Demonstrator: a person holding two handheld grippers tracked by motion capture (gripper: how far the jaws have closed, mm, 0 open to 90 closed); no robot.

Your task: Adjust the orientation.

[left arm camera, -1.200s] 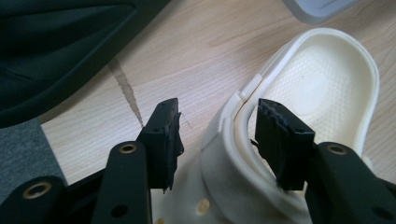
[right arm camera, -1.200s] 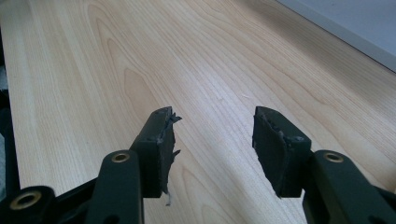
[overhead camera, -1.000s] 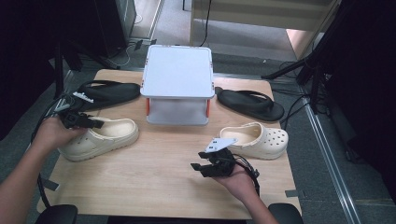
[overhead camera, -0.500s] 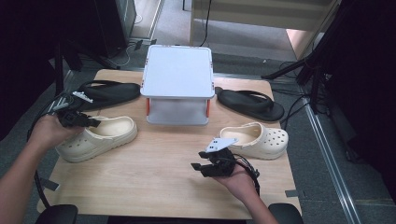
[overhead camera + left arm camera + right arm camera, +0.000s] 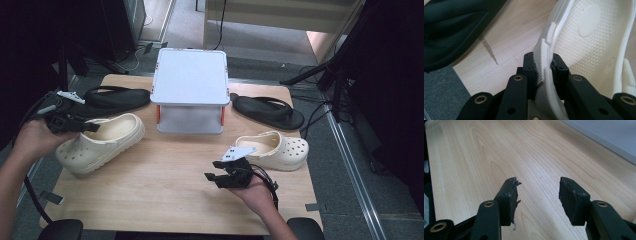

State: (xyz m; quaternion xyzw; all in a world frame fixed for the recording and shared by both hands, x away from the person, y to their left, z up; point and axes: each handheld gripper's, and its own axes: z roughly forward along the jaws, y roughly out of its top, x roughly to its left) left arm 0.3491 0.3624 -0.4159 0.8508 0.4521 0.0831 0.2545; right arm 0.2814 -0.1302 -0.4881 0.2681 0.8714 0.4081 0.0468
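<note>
The heel rim of the cream clog (image 5: 100, 142) is being clamped between the jaws of the left gripper (image 5: 85, 126) at the left of the high view; the jaws have just been closing, and in the left gripper view the ribbed rim of the clog (image 5: 574, 42) is being pressed from both sides by the black pads (image 5: 530, 67). The clog is being held near the left edge of the wooden table (image 5: 165, 195), its toe pointing toward the middle of the frame, and its heel end appears to be lifted, though that cannot be told for sure.

Just above the clog in the frame, a black flip-flop (image 5: 112, 97) is lying close to the gripper, with little room left on that side. To the right of the clog's toe, the white lidded box (image 5: 191, 97) is standing at the upper middle of the table, and the way toward the far edge is being blocked by it.

A wide bare stretch of wood is being left open across the lower middle of the frame, between the clog and the right gripper (image 5: 216, 176). That gripper is being held low over the table near the lower edge, its jaws standing apart with nothing between them; bare wood (image 5: 474, 157) is seen past them in the right gripper view.

Beside the right gripper, toward the right edge, a second cream clog (image 5: 275, 150) is lying, and above it a second black flip-flop (image 5: 267, 111) is lying near the upper right corner of the table.
</note>
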